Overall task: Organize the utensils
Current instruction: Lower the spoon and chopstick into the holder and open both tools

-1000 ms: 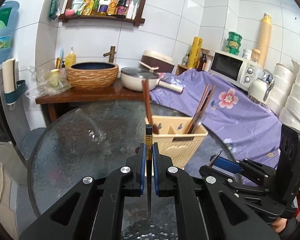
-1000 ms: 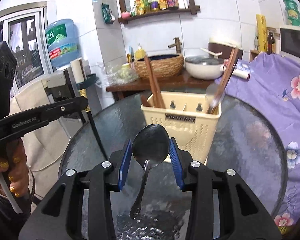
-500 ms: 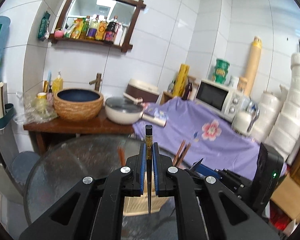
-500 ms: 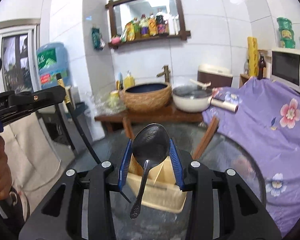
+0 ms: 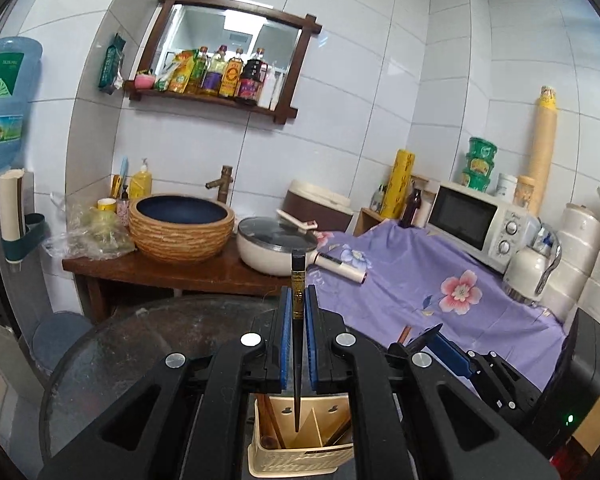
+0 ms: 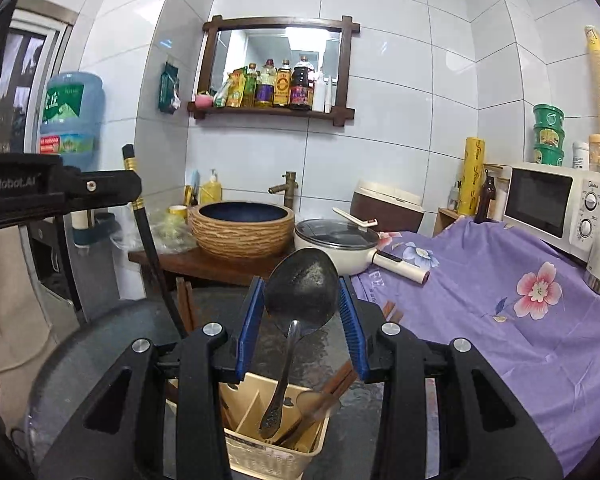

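The round dark glass-topped table (image 5: 112,360) fills the lower left of both wrist views. On it stands the cream perforated plastic utensil caddy (image 5: 300,456), seen at the bottom centre of the left wrist view and at the bottom centre of the right wrist view (image 6: 268,452). Its interior is split by partitions; brown wooden chopsticks (image 5: 270,420) occupy the left compartment (other brown utensils lean in the right one).

The left gripper (image 5: 299,344) is clamped on a long black chopstick with a gold band (image 5: 298,280). The chopstick's long axis is near vertical, and its tip (image 5: 297,426) points down into the caddy opening, near the central partition. Whether the tip is already below the rim cannot be told.

The right gripper (image 6: 302,316) is clamped across the bowl of a dark metal spoon (image 6: 302,284). The handle (image 6: 278,392) hangs down, tilted slightly to the lower left, with its end over the caddy's middle compartment.

Judgement: both utensils lie directly above the caddy, so the coming move is a straight descent along each long axis, followed by release. The chopstick appears closer to insertion. Risk: a tip may catch on a partition.
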Demonstrator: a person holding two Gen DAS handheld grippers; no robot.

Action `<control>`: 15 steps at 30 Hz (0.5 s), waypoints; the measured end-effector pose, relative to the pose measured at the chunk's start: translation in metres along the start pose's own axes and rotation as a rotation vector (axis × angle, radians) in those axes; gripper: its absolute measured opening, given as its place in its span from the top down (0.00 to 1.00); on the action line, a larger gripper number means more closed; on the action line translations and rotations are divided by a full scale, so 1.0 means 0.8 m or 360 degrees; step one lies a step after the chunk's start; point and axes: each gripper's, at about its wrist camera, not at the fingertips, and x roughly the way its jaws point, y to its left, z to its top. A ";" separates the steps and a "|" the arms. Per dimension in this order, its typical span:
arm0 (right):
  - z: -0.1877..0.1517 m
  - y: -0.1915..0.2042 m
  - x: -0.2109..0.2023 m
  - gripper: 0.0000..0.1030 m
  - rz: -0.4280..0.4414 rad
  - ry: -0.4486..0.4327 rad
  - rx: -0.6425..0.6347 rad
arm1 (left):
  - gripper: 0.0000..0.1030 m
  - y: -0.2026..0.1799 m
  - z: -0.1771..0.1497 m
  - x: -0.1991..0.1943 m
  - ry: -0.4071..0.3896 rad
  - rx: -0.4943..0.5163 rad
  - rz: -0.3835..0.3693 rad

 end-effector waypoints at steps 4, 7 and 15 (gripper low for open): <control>-0.027 0.000 0.015 0.63 -0.0006 0.0061 0.0009 | 0.94 0.007 -0.023 0.016 0.0077 -0.0018 -0.0012; -0.044 0.003 0.021 0.63 -0.0021 0.0095 -0.0010 | 0.94 0.005 -0.042 0.024 0.0116 0.0021 0.0007; -0.085 0.003 0.032 0.63 -0.0012 0.0205 0.0004 | 0.94 0.010 -0.083 0.051 0.0260 0.0038 0.0015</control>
